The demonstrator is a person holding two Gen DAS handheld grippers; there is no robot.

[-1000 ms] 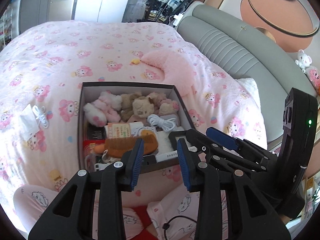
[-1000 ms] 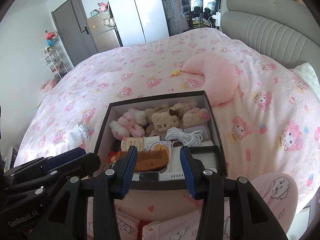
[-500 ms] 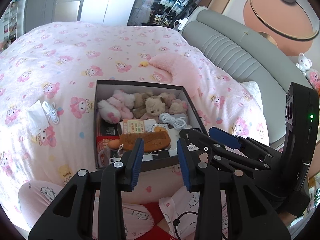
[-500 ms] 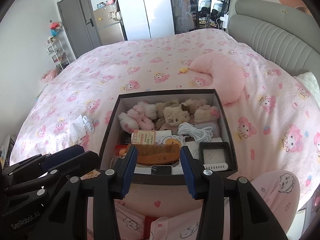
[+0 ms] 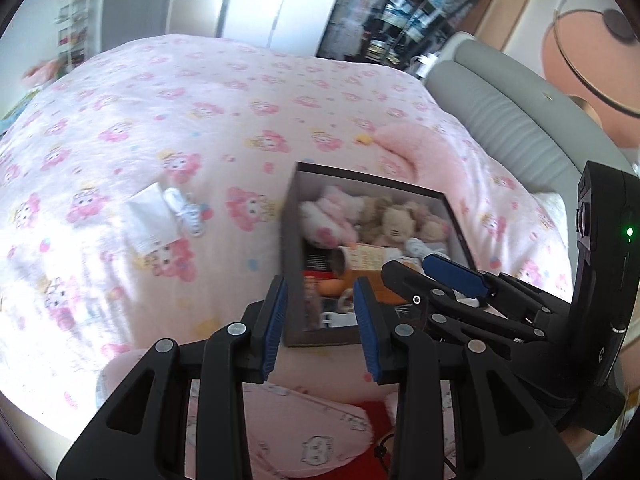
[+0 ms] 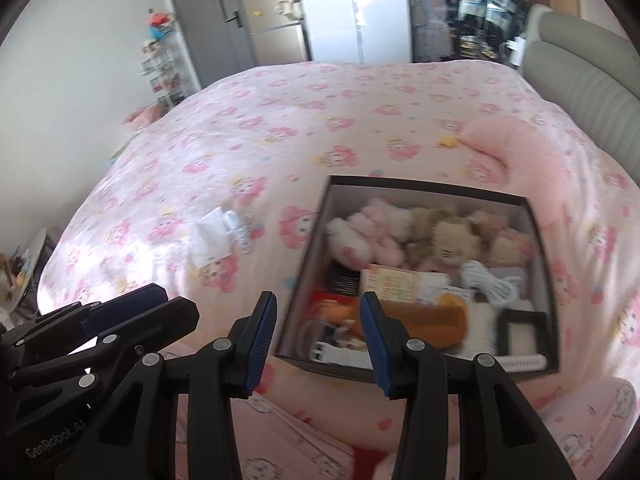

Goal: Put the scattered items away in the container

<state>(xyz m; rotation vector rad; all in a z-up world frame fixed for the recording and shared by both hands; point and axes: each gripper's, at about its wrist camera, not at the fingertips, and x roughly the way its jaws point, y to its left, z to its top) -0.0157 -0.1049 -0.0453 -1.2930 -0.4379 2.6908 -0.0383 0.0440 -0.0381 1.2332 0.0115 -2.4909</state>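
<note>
A dark cardboard box (image 5: 292, 240) (image 6: 316, 240) sits on the pink bed, holding plush toys (image 6: 448, 236), a wooden comb (image 6: 424, 320), a coiled white cord (image 6: 488, 284) and other small items. On the bed left of the box lie a white packet (image 5: 148, 216) (image 6: 210, 236) and a small white bundled cable (image 5: 186, 210) (image 6: 240, 228). My left gripper (image 5: 318, 312) is open and empty, above the box's near left corner. My right gripper (image 6: 316, 332) is open and empty, also near that corner. Each gripper shows in the other's view.
A pink crescent pillow (image 6: 516, 148) lies behind the box. A grey padded headboard (image 5: 520, 120) runs along the right. The person's legs in pink pyjamas (image 6: 280, 440) are just below the grippers. Wardrobes and a door stand at the far end.
Both views have swung left, so the box now sits to the right and the white packet and cable are nearer the centre. Both grippers stay open and empty.
</note>
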